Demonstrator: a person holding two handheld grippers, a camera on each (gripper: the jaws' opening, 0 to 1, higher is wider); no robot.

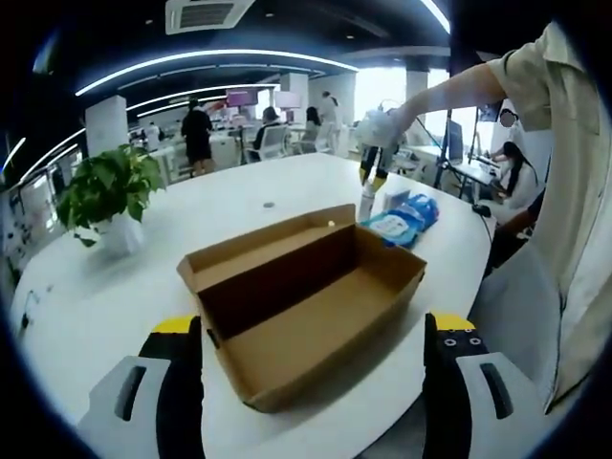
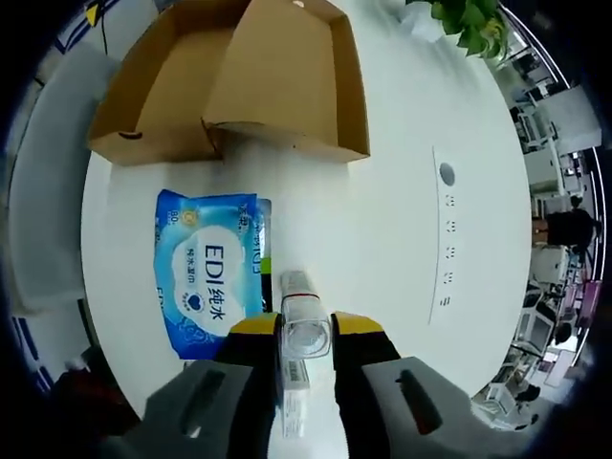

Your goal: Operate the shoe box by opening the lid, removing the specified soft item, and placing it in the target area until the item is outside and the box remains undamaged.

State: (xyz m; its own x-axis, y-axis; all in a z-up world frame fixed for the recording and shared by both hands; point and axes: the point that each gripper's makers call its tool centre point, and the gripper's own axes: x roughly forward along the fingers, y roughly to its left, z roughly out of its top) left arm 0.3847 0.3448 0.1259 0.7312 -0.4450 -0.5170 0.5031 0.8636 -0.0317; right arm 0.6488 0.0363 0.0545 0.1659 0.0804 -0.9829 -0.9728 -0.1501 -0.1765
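left hand-held gripper (image 1: 316, 359): jaws wide apart, holding nothing, just before the box
box (image 1: 306, 296): open, lid back, on white bench (image 1: 115, 296)
right hand-held gripper (image 2: 306, 335): jaws closed on a clear bottle (image 2: 304, 330), above bench
wipes pack (image 2: 212, 273): blue, flat on bench beside box (image 2: 239, 81)
plant (image 1: 105, 191): far left

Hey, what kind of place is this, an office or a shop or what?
Most likely an open-plan office: people at desks with monitors in the background, a ceiling air unit, and a big white table with a potted plant.
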